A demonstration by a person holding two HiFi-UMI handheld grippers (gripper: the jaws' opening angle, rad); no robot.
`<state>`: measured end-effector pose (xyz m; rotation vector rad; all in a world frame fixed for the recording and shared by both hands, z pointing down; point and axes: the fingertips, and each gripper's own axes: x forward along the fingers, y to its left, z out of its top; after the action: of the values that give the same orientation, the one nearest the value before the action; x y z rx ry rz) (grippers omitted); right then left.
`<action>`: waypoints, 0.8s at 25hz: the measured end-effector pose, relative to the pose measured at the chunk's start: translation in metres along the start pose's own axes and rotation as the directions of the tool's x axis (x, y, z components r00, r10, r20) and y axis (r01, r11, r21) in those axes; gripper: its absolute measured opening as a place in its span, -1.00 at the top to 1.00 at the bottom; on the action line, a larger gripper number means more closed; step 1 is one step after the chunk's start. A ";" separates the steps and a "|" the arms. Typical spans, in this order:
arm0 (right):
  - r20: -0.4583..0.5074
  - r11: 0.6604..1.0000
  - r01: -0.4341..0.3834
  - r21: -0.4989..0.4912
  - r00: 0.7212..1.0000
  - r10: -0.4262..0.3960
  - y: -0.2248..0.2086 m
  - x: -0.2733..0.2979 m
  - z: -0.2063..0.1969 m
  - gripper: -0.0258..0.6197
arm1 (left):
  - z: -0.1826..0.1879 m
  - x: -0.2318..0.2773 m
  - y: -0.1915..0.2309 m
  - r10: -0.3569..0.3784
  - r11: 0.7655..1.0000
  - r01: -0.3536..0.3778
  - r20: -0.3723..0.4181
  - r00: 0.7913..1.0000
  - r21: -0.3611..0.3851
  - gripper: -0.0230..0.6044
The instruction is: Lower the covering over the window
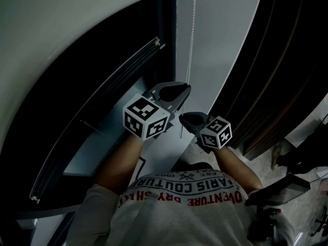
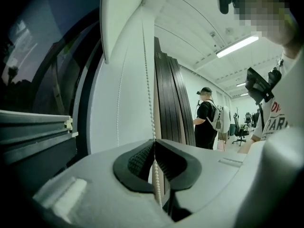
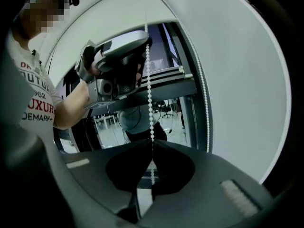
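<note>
Bead chain (image 1: 190, 29) of small round white beads is hung straight down along the flat white wall (image 1: 215, 45), between the edge of the dark window (image 1: 77, 76) and tall dark slats (image 1: 266, 60). It is pinched tight by the left gripper (image 2: 154, 142), and lower down by the right gripper (image 3: 152, 142).

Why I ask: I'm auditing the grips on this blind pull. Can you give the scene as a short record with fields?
left gripper: shut on the bead chain, upper grip
right gripper: shut on the same strand, below the left gripper
second strand: hangs free beside the held one
window: dark glass next to the chain
person: stands in the background, apart from the task
</note>
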<state>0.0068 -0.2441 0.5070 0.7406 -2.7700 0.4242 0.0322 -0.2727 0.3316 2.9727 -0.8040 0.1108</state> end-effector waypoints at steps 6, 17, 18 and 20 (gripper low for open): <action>-0.064 0.999 0.010 0.047 0.998 -0.007 -0.004 0.002 -0.036 0.89 | -0.035 0.005 -0.002 -0.003 0.999 0.001 -0.043 0.999 -0.045 0.89; -0.221 0.993 -0.003 0.119 0.975 0.030 0.006 0.009 -0.110 0.89 | -0.116 0.010 -0.010 0.014 0.997 -0.025 -0.171 0.985 -0.067 0.90; -0.231 0.993 -0.002 0.120 0.972 0.030 0.006 0.010 -0.114 0.89 | -0.122 0.009 -0.010 0.017 0.997 -0.030 -0.178 0.984 -0.067 0.90; -0.250 0.992 0.002 0.127 0.968 0.030 0.007 0.010 -0.124 0.89 | -0.132 0.008 -0.009 0.022 0.996 -0.038 -0.187 0.982 -0.082 0.90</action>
<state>0.0141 -0.2012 0.6235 0.6452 -2.5303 0.6533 0.0363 -0.2587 0.4634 2.8182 -0.8082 0.3409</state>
